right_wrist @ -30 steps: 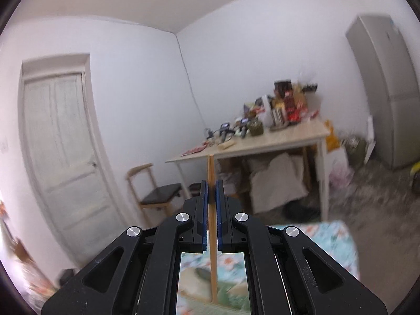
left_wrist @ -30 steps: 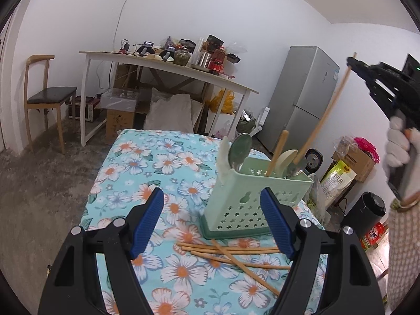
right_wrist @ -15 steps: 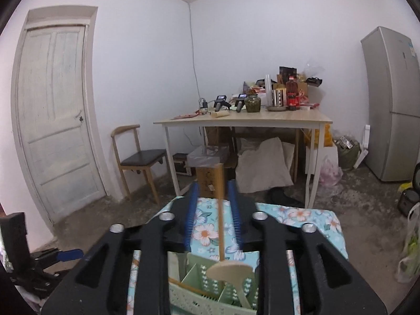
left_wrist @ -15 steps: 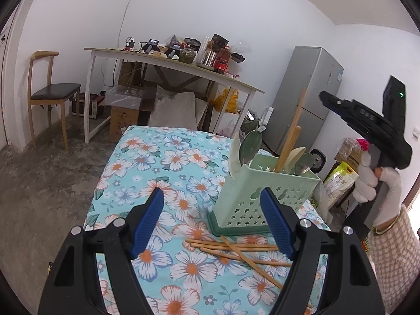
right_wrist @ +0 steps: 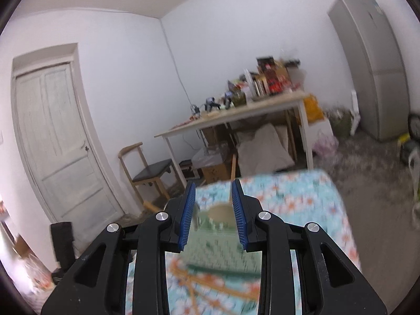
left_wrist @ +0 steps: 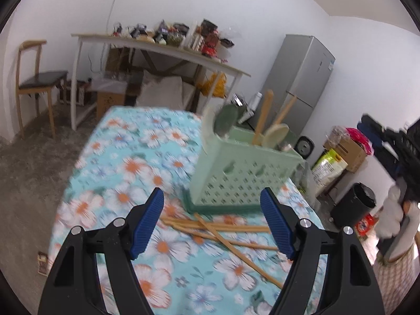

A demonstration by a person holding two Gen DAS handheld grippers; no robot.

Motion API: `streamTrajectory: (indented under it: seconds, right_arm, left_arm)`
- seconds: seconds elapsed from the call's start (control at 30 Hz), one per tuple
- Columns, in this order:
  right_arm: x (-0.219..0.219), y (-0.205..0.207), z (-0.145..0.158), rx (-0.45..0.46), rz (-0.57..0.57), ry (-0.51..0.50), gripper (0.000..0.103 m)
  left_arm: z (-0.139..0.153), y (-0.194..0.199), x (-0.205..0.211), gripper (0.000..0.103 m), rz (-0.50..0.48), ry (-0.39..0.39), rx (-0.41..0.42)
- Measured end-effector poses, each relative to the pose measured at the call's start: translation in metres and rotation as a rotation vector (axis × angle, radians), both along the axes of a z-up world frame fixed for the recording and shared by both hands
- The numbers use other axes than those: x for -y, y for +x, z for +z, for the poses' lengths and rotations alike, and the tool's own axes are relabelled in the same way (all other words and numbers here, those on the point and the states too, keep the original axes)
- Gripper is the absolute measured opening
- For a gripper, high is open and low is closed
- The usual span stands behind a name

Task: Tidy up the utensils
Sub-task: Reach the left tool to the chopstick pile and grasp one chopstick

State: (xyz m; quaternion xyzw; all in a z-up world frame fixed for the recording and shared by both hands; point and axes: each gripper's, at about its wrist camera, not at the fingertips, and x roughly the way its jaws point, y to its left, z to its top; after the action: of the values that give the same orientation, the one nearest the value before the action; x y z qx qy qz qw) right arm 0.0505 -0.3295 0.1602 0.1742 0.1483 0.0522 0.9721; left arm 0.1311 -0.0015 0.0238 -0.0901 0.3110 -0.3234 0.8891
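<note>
Loose chopsticks [left_wrist: 225,232] on tabletop: light, stiff, slippery; grip mid-shaft. Left gripper [left_wrist: 212,225] jaws released; right gripper [right_wrist: 214,216] jaws opening, empty.

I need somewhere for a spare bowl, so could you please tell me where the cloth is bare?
Bare: the floral tablecloth left of the green utensil basket. Crowded: in front of the basket, where loose chopsticks lie crossed.
</note>
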Motion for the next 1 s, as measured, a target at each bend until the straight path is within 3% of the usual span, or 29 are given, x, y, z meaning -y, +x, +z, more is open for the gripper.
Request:
streamTrajectory:
  seconds: [0.1, 0.23, 0.4, 0.53, 1.0]
  right_arm:
    - [0.001, -0.011, -0.024, -0.065, -0.013, 0.067, 0.028]
    - [0.001, -0.022, -0.054, -0.139, -0.024, 0.144, 0.030]
    - [0.002, -0.030, -0.070, -0.172, -0.024, 0.193, 0.030]
    - [0.007, -0.042, -0.074, -0.165, -0.024, 0.211, 0.030]
    - [0.026, -0.054, -0.087, -0.172, -0.041, 0.273, 0.030]
  left_arm:
    - [-0.015, -0.001, 0.013, 0.073, -0.036, -0.005, -0.070]
    - [-0.042, 0.005, 0.035, 0.070, -0.098, -0.020, -0.224]
    - [-0.080, 0.017, 0.060, 0.053, -0.125, -0.008, -0.433]
    - [-0.107, 0.023, 0.068, 0.040, -0.100, -0.001, -0.551]
    - [-0.109, 0.022, 0.070, 0.001, -0.053, -0.015, -0.565]
